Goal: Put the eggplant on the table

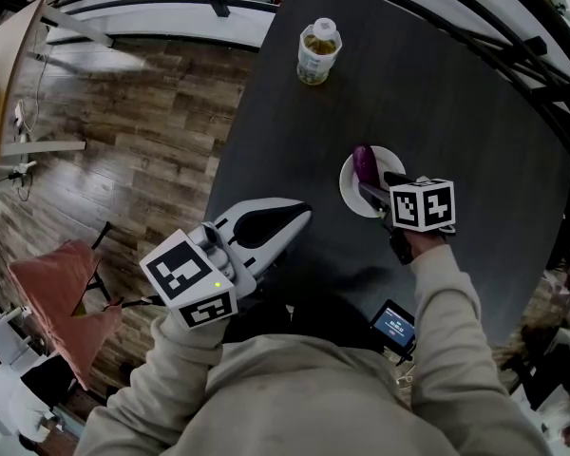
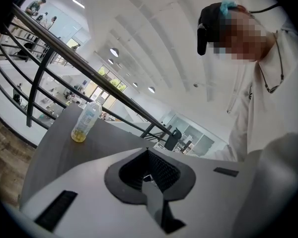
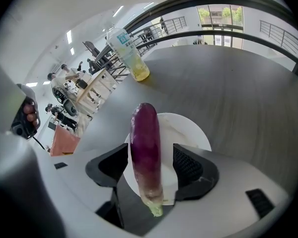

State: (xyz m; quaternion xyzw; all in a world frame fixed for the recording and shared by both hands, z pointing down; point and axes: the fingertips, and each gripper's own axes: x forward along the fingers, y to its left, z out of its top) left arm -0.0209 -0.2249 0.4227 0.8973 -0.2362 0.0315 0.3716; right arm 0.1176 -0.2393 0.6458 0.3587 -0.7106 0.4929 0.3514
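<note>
One eggplant point(image 1: 363, 164) on plate point(image 1: 350, 193), bottle point(image 1: 317, 53) part-full

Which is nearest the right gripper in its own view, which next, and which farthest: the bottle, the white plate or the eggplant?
1. eggplant: between the open jaws of the right gripper.
2. white plate: under the eggplant, showing just beyond the jaws.
3. bottle: far off, at the upper left.
</note>
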